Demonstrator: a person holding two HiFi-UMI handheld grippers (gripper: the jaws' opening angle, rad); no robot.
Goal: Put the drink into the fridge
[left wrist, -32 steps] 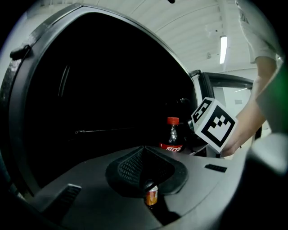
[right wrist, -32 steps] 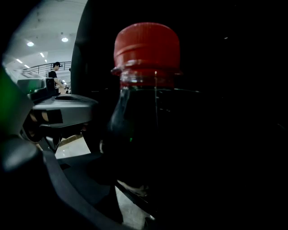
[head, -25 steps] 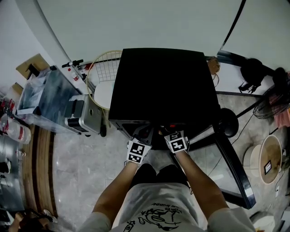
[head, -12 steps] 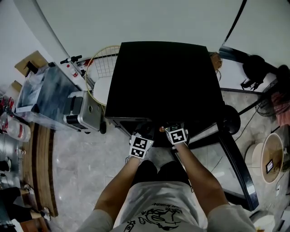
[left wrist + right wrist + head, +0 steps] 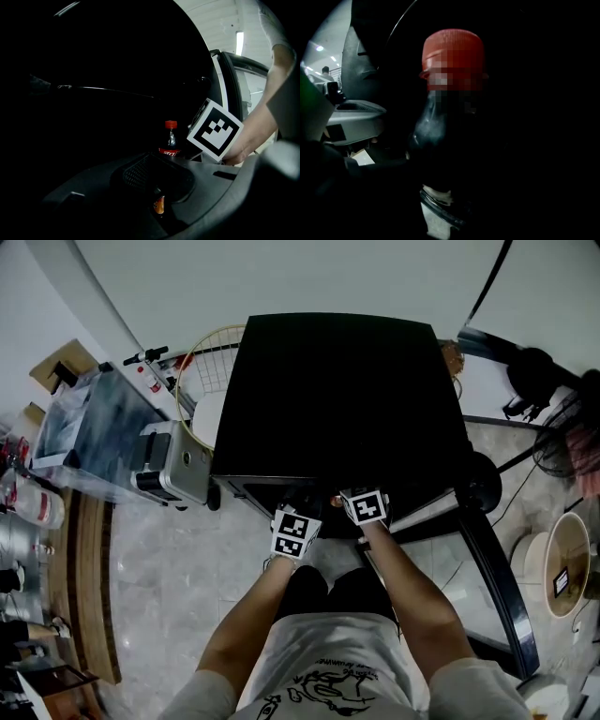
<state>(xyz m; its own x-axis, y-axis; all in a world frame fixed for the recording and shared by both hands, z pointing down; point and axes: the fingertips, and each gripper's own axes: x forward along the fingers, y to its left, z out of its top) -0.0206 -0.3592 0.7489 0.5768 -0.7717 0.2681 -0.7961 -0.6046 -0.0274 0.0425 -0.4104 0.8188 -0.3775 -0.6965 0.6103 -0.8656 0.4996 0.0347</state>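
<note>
A black fridge [image 5: 337, 399] stands in front of me, its glass door [image 5: 487, 587] swung open to the right. Both arms reach into its dark opening; the head view shows only the left marker cube [image 5: 295, 533] and the right marker cube [image 5: 366, 506], and the jaws are hidden under the fridge top. The drink is a dark cola bottle [image 5: 440, 126] with a red cap [image 5: 453, 51]. It fills the right gripper view, upright between that gripper's jaws, which are shut on it. The left gripper view shows the bottle [image 5: 170, 140] beside the right cube [image 5: 215, 131]. Darkness hides the left jaws.
A grey box-shaped appliance [image 5: 173, 465] and a round wire frame [image 5: 211, 371] stand left of the fridge. A black round stand base [image 5: 478, 486] and a round wooden stool [image 5: 562, 563] are on the right. My knees are close under the fridge opening.
Both marker cubes have shifted a little toward the fridge opening, and the fridge top now sits larger in the head view. The bottle stays with the right gripper.
</note>
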